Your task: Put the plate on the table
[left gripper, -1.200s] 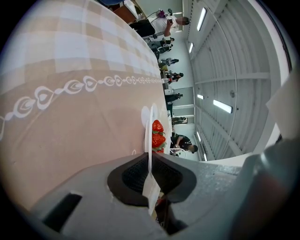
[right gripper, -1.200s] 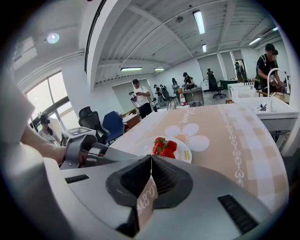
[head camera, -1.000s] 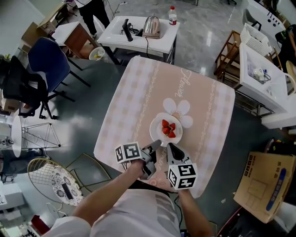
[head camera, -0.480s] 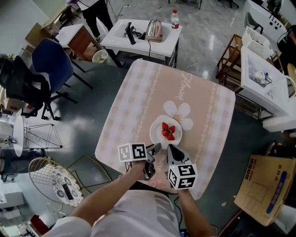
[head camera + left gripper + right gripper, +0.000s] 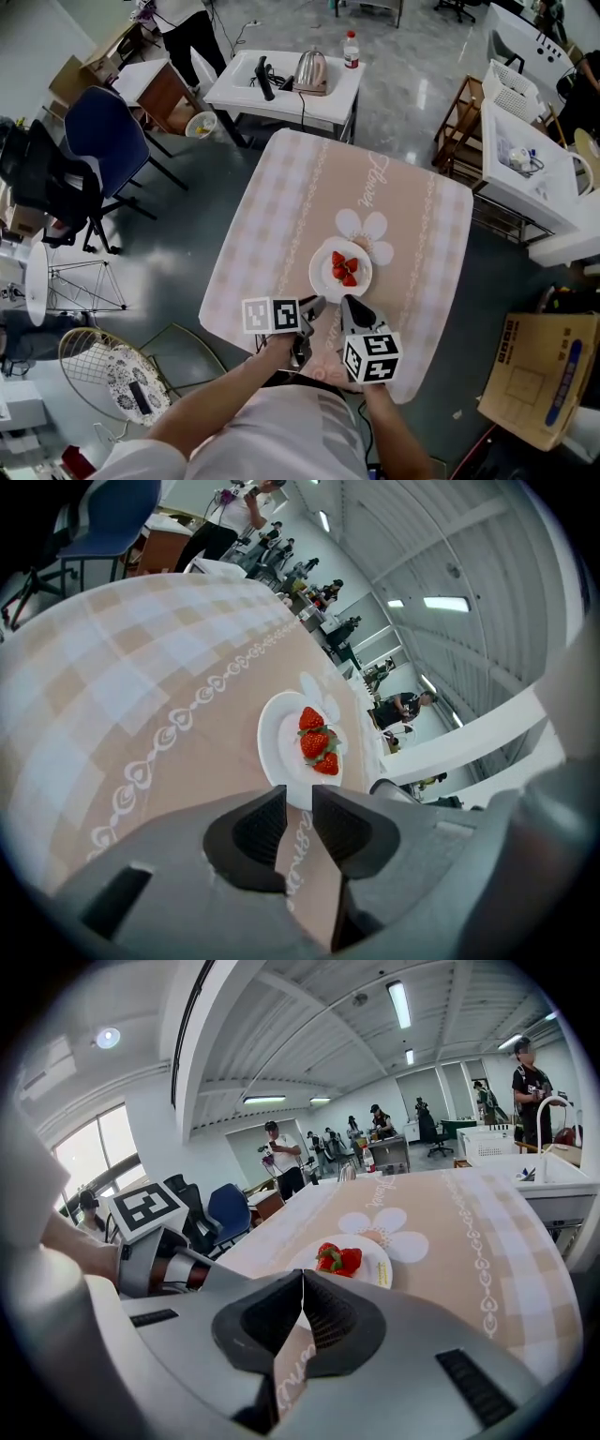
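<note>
A white plate with three strawberries rests flat on the pink checked table, next to a white flower print. Both grippers hover at the table's near edge, just short of the plate's near rim. In the left gripper view the plate lies straight ahead of my left gripper, whose jaws stand a narrow gap apart with nothing between them. The tips of my right gripper meet, empty, with the plate just beyond. In the head view the left gripper and right gripper sit side by side.
A white side table with a kettle and a bottle stands beyond the far edge. A blue chair is at the left, white shelving at the right, a cardboard box on the floor. People stand in the background.
The plate has stayed put on the table. Both grippers have held almost the same spot by its near rim; the left one has shifted slightly right. The head view has drifted a little.
</note>
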Tool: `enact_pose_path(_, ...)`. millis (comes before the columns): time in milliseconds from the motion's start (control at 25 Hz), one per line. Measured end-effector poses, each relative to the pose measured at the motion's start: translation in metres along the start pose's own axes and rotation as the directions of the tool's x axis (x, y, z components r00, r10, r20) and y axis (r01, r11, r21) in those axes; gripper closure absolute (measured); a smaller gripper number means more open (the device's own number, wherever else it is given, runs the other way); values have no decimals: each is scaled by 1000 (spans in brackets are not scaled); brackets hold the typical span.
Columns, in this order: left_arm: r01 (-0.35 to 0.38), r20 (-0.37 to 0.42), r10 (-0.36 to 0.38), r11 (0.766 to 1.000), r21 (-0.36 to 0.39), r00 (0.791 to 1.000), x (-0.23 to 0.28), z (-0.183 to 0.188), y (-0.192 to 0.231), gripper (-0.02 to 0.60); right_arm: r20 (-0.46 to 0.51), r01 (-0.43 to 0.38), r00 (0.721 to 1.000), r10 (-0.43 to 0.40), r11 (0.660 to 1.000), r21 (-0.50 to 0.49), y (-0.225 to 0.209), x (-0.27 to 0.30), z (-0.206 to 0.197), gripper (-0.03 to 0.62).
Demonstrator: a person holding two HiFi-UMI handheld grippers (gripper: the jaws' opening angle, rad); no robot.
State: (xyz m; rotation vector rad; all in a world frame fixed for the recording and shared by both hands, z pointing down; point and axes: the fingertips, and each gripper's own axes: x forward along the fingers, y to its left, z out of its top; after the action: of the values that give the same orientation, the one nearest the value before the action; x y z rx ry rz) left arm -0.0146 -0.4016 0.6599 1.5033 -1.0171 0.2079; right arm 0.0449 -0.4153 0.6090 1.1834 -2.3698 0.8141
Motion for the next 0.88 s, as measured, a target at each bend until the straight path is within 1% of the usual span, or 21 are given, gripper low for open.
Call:
enact_pose_path(120,17,19,-19,997,81,1000,-14,3,-6,497,5,2,1000,-2,1000,0,13,-5,1,589)
enact_pose_path(280,64,20,-69,978,197,997,-34,3,-14,497,11,7,1000,-7,1000,-7,30,-12,0,589)
enact_pose_path(400,89,22,-97,964,250,995,-49,2,-14,497,20,24,1000,-23,1000,-19,40,-18,1,589)
enact_pose_path(520,91,46,-110,948,305,993,-66,1,-14,499,37,45,998,-44,999,-23,49,-24,2,589)
enact_pose_path(640,81,75,-117,923,376,990,-79,-2,-18,500,55,75,996,-73,997,-31,56,-32,7,589)
enact_pose_path(800,74,111,-145,871,486,983,-94,-4,-31,508,92,115,989,-112,993,-27,65,-50,16,589)
enact_pose_path(880,73,131,-163,853,517,978,-99,-3,-35,527,110,132,986,-128,991,-22,71,-57,18,589)
